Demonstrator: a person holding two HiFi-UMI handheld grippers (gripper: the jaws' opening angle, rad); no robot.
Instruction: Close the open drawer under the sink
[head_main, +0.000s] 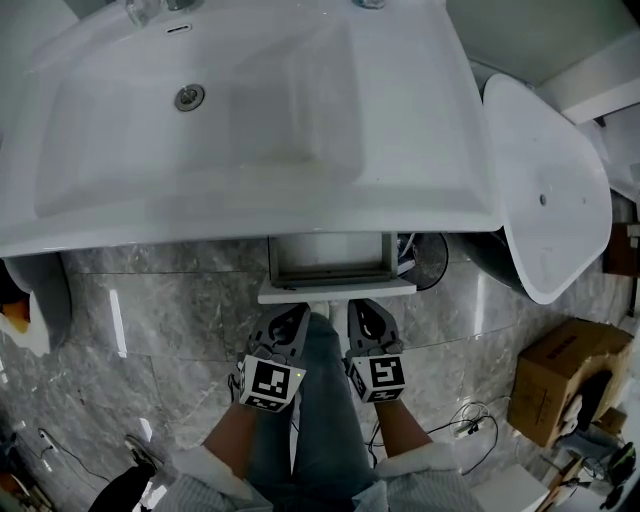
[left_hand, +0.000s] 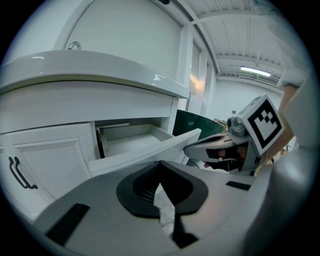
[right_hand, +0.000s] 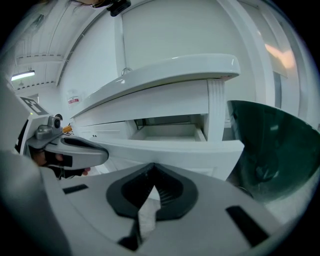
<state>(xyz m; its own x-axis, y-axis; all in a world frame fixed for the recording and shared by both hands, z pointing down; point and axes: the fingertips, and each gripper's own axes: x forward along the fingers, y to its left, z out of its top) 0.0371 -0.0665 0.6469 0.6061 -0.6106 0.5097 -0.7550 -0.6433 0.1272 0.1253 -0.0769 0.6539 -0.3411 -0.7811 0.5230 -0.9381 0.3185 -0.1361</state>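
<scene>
Under the white sink (head_main: 250, 200) a white drawer (head_main: 330, 262) stands pulled out, its front panel (head_main: 337, 290) towards me. My left gripper (head_main: 296, 315) and right gripper (head_main: 362, 308) hang side by side just short of that panel, both shut and empty. In the left gripper view the drawer (left_hand: 132, 142) is ahead and slightly left of my shut left gripper (left_hand: 160, 165), with the right gripper (left_hand: 220, 147) beside it. In the right gripper view the front panel (right_hand: 170, 150) spans the picture right above my right gripper (right_hand: 152, 166); the drawer looks empty.
A dark green bin (head_main: 430, 258) stands right of the drawer, a white toilet (head_main: 545, 190) beyond it. A cardboard box (head_main: 560, 375) and cables (head_main: 465, 420) lie on the grey marble floor. A cabinet door with a black handle (left_hand: 20, 172) is left of the drawer. My leg (head_main: 320, 400) sits between the grippers.
</scene>
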